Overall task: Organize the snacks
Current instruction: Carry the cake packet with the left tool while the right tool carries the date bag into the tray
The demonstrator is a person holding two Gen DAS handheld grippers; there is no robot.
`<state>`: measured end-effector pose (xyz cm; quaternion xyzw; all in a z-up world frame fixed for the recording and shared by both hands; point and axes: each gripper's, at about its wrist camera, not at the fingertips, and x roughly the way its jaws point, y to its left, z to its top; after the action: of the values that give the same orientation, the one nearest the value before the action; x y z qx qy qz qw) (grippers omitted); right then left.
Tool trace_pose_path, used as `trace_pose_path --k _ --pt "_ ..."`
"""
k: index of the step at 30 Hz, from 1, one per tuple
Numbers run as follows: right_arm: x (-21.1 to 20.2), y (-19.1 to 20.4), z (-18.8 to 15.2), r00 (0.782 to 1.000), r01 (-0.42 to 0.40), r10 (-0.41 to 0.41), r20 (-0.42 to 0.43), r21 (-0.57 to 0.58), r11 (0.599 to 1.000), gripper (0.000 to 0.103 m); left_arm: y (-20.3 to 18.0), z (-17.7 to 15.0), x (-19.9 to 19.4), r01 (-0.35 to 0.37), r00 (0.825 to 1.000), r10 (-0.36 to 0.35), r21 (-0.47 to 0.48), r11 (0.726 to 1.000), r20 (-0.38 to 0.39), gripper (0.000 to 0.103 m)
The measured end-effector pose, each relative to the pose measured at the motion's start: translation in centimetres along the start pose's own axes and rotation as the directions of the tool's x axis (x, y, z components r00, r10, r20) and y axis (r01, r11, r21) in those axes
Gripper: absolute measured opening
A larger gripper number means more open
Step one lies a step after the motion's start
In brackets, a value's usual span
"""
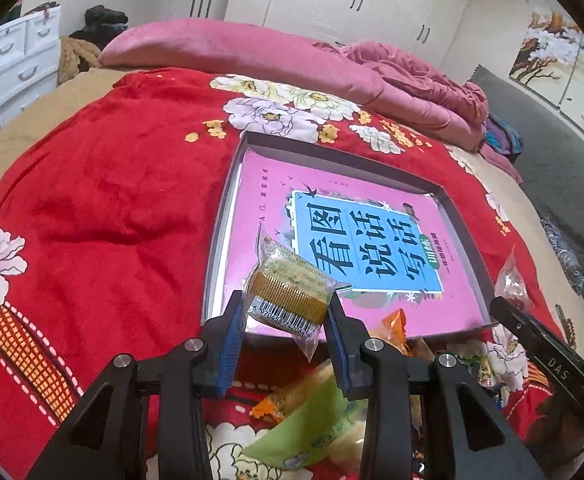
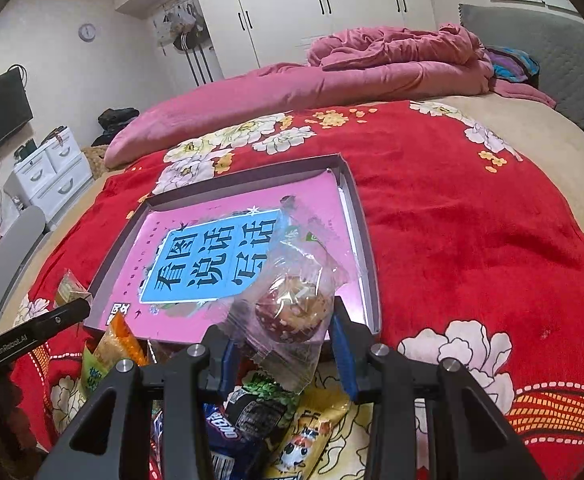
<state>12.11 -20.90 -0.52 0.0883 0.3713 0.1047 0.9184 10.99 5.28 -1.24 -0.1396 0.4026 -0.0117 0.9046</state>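
Bedroom; red floral blanket (image 1: 103,200) as work surface. Shallow box (image 1: 227,200) at frame centre, pink book (image 1: 267,200) inside. Left gripper (image 1: 285,320) clamped on barcoded snack pack (image 1: 287,292), held above box near edge. Right gripper (image 2: 281,332) clamped on clear-wrapped pastry (image 2: 292,308), likewise just over near edge. Box lies directly ahead of both; neither clearly nearer. Loose snack pile (image 2: 259,412) beneath both, lower frame.

The shallow grey cardboard box (image 1: 227,200) with a pink book cover (image 1: 259,208) lies open above; loose snack packets (image 2: 251,408) crowd the near bed.
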Motion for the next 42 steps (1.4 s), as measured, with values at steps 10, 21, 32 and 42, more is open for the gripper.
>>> trace_pose_path --k 10,21,32,42 --pt "0.7 -0.4 0.5 1.000 0.007 -0.007 0.003 0.010 1.000 0.040 -0.5 0.5 1.0 0.001 1.000 -0.001 0.006 1.000 0.004 0.039" --pt "1.8 -0.2 0.8 1.000 0.005 -0.005 -0.014 0.006 1.000 0.040 -0.4 0.9 2.5 -0.005 1.000 0.005 -0.004 1.000 -0.017 0.039" --pt "3.0 0.2 0.8 0.999 0.000 0.000 -0.045 -0.008 1.000 0.040 -1.0 1.2 3.8 -0.001 0.999 0.002 0.015 1.000 -0.040 0.040" --pt "4.1 0.4 0.5 0.996 0.023 -0.025 -0.088 -0.027 0.999 0.040 -1.1 1.2 4.5 0.002 0.998 -0.001 0.017 1.000 -0.060 0.040"
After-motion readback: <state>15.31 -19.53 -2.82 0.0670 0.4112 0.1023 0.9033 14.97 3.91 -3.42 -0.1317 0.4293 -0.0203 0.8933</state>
